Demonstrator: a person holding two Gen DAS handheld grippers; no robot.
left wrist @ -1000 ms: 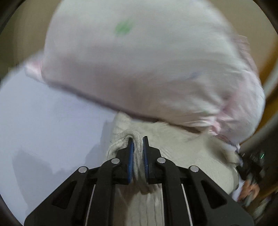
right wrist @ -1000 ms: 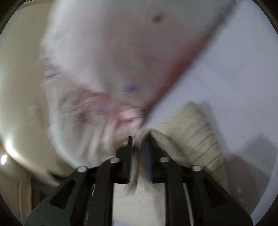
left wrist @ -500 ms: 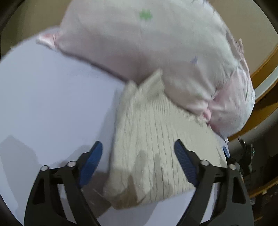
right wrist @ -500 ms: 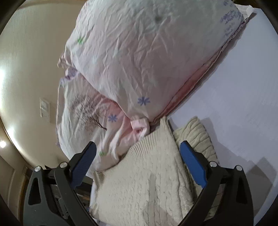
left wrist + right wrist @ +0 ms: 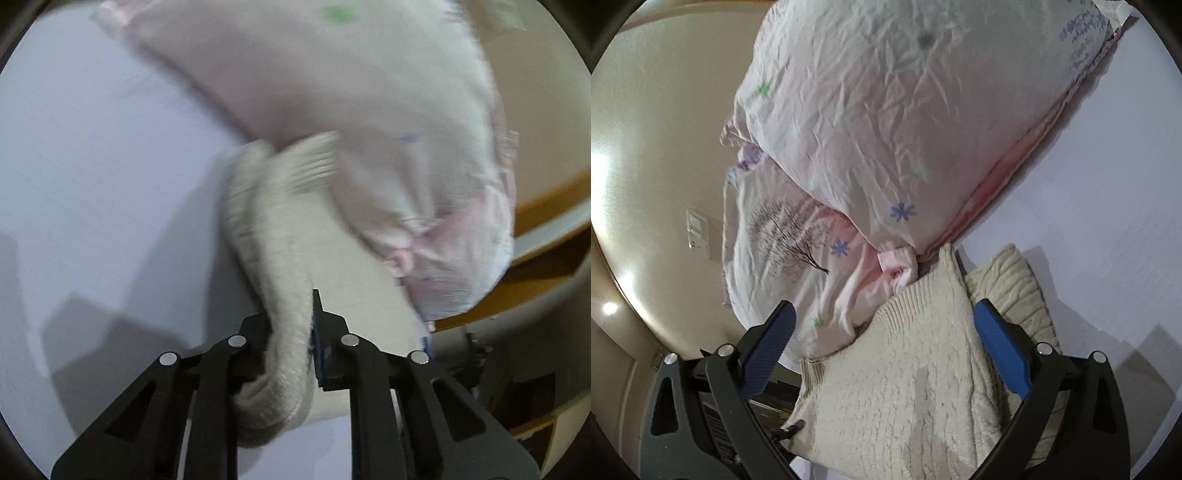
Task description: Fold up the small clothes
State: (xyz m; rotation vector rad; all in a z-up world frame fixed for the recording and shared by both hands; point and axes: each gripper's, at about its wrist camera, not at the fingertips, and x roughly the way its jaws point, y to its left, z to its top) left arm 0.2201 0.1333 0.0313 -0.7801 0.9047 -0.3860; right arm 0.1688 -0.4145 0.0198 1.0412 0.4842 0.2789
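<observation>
A cream cable-knit sweater (image 5: 908, 384) lies folded on the white bed sheet (image 5: 1108, 206), its far corner against the pink pillows. My right gripper (image 5: 882, 332) is open above it, blue pads spread to either side, holding nothing. In the left wrist view my left gripper (image 5: 291, 325) is shut on a bunched edge of the sweater (image 5: 284, 280), which rises from the sheet (image 5: 92, 184) into the jaws. The view is blurred by motion.
Two pink patterned pillows (image 5: 894, 122) are stacked at the head of the bed, also in the left wrist view (image 5: 351, 110). A beige wall with a light switch (image 5: 696, 232) is to the left. A wooden bed frame (image 5: 535, 229) shows at right.
Both grippers let go of the sweater and opened half a second ago. The left gripper has since closed again on the sweater's near left edge. The right gripper stays open.
</observation>
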